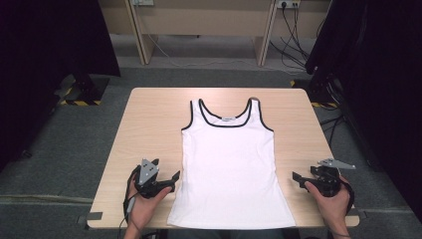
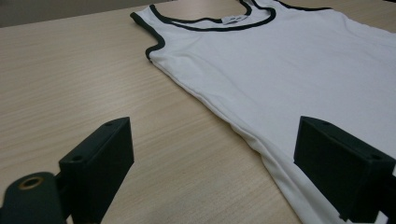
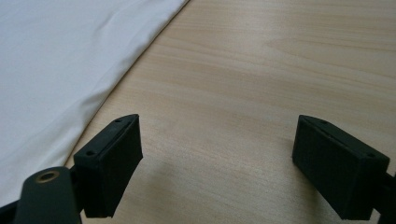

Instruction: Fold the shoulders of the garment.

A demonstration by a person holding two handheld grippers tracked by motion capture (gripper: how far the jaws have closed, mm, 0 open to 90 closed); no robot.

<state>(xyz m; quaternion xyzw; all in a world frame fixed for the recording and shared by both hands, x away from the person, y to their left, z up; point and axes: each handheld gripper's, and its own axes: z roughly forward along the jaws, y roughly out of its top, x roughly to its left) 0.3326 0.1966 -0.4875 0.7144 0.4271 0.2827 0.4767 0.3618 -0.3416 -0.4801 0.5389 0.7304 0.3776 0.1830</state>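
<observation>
At a light wooden table [image 1: 149, 124], we hold our two grippers either side of a white tank top [image 1: 229, 164] that lies flat and face up in the middle of the board, its black-trimmed neckline [image 1: 225, 119] towards the far edge and its hem at the near edge. Our left gripper [image 1: 171, 179] sits just beside the garment's left side seam, jaws spread wide with nothing between them but bare wood; in the left gripper view the seam [image 2: 243, 130] runs under the right-hand jaw. Our right gripper [image 1: 297, 180] waits a little farther off the opposite seam, jaws likewise apart and empty, the cloth's edge [image 3: 116, 79] showing beyond its left jaw. We judge the work in hand to be taking hold of the top near its lower sides, probably for folding. To do it well, each gripper should come in low and level, slide one jaw under the seam and pinch one clean bite of cloth at matching heights, so the fabric lifts evenly without bunching. Bare table flanks both sides, with more room on the left; the hem lies close to the near edge, so lifts should travel inward and away from us.
</observation>
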